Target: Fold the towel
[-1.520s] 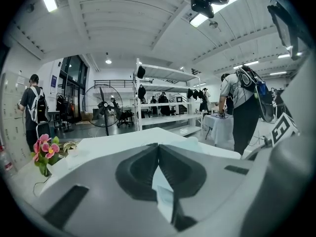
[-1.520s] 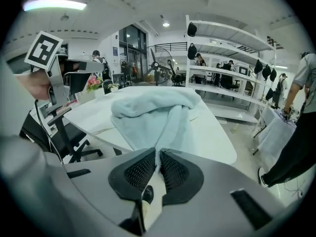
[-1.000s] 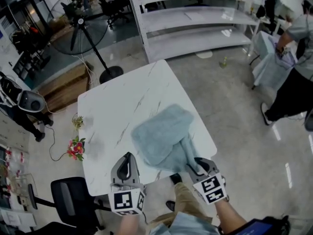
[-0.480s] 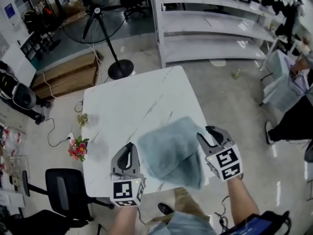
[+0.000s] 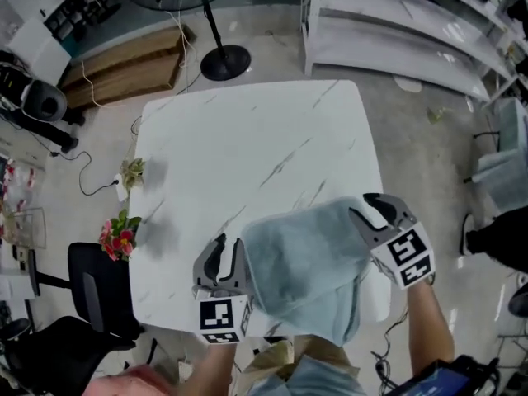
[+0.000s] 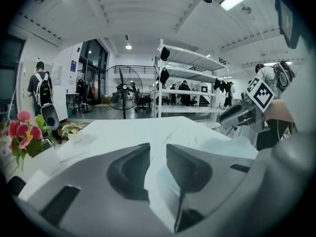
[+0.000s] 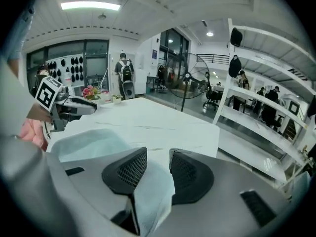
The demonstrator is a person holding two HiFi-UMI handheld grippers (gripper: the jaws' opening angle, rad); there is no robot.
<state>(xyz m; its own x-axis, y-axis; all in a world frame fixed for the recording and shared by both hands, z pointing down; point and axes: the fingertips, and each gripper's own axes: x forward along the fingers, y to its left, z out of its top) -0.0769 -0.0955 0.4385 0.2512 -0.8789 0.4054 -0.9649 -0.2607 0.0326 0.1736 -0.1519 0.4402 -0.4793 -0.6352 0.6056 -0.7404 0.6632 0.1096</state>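
The pale blue towel (image 5: 305, 275) is lying bunched at the six o'clock edge of the table (image 5: 247, 139), partly overhanging it. At the towel's nine o'clock, the left gripper (image 5: 223, 252) has just been opening to a narrow gap, with cloth apparently entering it, probably readying a grab. At two o'clock, the right gripper (image 5: 370, 209) is clamping a towel corner, likely for laying the fold.

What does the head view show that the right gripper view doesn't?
Head view only: the chair beside the table, and the whole outline of the towel.
Right gripper view only: the towel pinched between the jaws of the right gripper, and a person with a backpack in the background.
Both: table, towel, flowers.
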